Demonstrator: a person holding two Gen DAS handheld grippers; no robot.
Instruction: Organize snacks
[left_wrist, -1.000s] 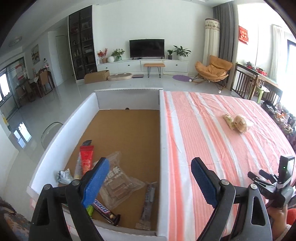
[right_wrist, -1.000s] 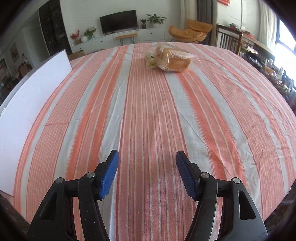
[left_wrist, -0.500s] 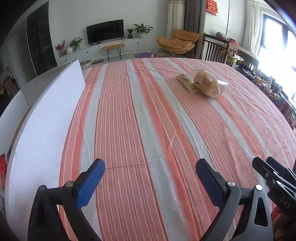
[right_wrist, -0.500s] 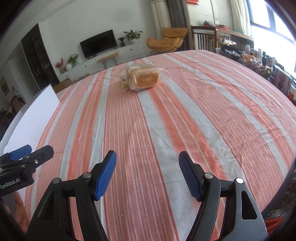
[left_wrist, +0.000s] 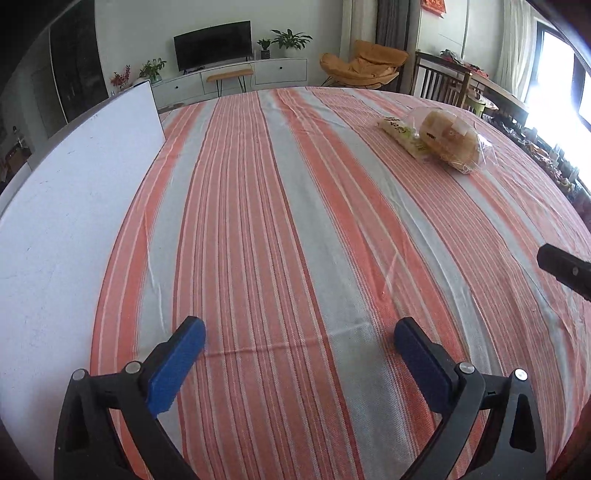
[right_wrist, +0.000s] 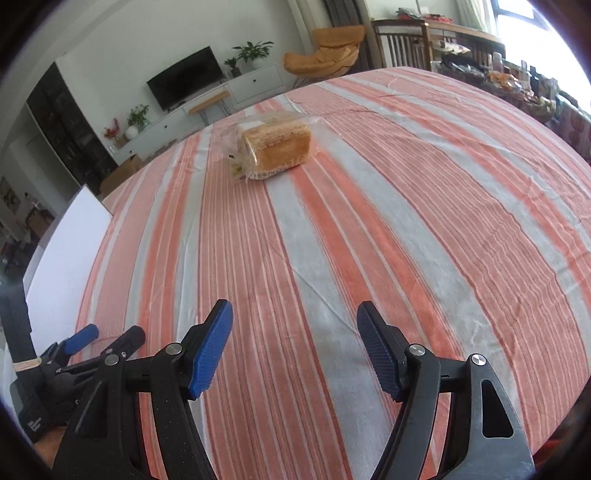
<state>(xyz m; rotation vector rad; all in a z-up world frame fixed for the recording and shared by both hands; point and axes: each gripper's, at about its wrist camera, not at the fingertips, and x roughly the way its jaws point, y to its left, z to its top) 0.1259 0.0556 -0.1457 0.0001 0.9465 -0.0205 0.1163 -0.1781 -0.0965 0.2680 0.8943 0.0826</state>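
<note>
A loaf of bread in a clear bag lies on the striped tablecloth at the far right, with a flat yellow-green snack packet against its left side. My left gripper hangs over bare cloth, its jaws opening with nothing between them. In the right wrist view the bread bag lies ahead, well beyond my right gripper, which stands open and empty. The left gripper shows at that view's lower left.
The white wall of the snack box runs along the table's left side; its inside is hidden. One dark finger of the right gripper enters at the right edge. Chairs and a cluttered side table stand beyond the far right edge.
My left gripper has swung right, from over the box with its snacks to over the tablecloth, and come lower. The right gripper rolled and moved, and the bread now sits left of centre.
</note>
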